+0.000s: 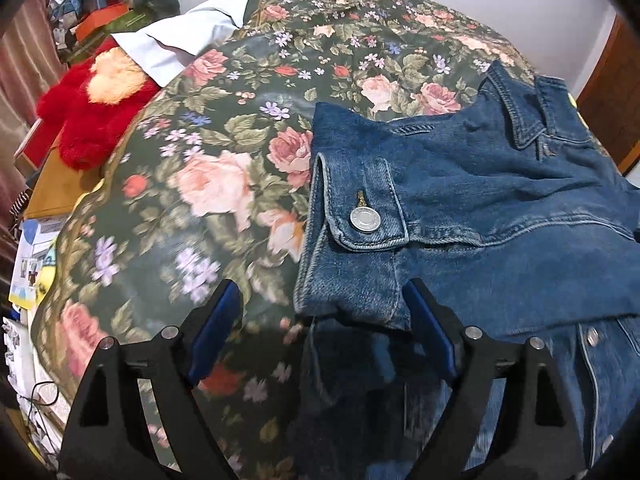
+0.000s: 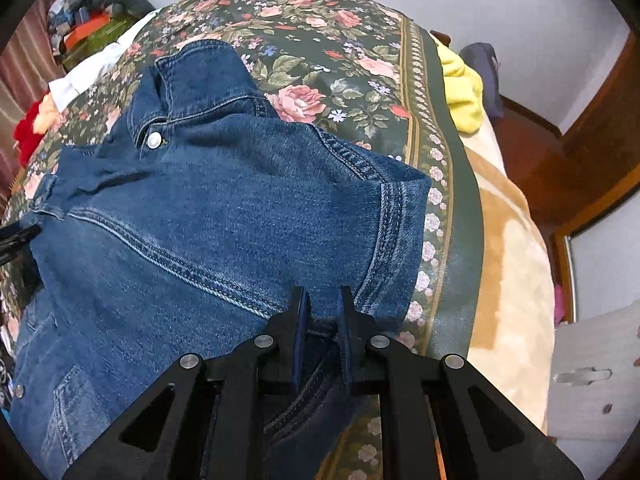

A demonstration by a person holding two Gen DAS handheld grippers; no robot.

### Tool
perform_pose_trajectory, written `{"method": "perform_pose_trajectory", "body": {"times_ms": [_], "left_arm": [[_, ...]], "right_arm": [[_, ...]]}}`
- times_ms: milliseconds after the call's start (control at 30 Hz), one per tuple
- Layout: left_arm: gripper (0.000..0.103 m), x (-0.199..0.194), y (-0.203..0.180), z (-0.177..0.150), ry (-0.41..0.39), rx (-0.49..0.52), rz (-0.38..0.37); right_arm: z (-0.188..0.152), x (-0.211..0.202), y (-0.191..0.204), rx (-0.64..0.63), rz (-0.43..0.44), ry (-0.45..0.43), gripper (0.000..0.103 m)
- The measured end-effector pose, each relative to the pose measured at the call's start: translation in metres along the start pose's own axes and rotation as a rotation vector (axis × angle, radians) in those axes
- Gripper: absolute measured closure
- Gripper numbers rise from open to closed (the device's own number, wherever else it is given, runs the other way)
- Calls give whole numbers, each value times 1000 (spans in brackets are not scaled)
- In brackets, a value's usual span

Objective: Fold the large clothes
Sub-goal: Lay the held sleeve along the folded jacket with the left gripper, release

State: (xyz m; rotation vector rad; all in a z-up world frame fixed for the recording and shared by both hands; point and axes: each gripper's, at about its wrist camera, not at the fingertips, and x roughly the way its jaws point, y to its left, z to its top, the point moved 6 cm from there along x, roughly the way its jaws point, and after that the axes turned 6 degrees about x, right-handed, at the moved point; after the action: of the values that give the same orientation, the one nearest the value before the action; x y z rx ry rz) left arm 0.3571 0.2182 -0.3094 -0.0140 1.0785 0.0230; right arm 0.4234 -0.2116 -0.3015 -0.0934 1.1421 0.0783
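A blue denim jacket [image 1: 500, 200] lies on a floral bedspread [image 1: 200, 160], its sleeve folded across the body with the buttoned cuff [image 1: 360, 216] on top. My left gripper [image 1: 324, 312] is open, its jaws wide apart around the cuff's near edge. In the right wrist view the jacket [image 2: 200, 220] fills the left and middle, collar [image 2: 168, 92] at the far end. My right gripper [image 2: 323, 308] is shut on a fold of the denim at the jacket's near right side.
A red plush toy [image 1: 88, 120], a white cloth [image 1: 180, 40] and piled boxes [image 1: 104, 16] sit at the bed's left. A yellow cloth [image 2: 464, 88] and a beige blanket [image 2: 512, 260] lie at the bedspread's right edge [image 2: 460, 220]. A wooden door frame [image 2: 600, 140] stands at the right.
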Motion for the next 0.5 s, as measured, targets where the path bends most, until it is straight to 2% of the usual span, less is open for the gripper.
{"method": "perform_pose_trajectory", "body": {"times_ms": [100,167,233,367,500], "left_arm": [[18,-15,4,-3,1,-6,-12],[18,-23,6,-5,-2,9,31],[18,-30,9,-5,-13,25,55],[18,-37,17,0,-28,14,42],[18,-34,22,11,-32,0,21]], "right_arm": [[-4,-2,-3,0,-12,1,93],[-8,-1,-9,5,-37,6,93],[-12,0,-16,31,2,7,93],[-14,0,-30,126,104,23,93],[-16,-1,-28,121,106,16,93]]}}
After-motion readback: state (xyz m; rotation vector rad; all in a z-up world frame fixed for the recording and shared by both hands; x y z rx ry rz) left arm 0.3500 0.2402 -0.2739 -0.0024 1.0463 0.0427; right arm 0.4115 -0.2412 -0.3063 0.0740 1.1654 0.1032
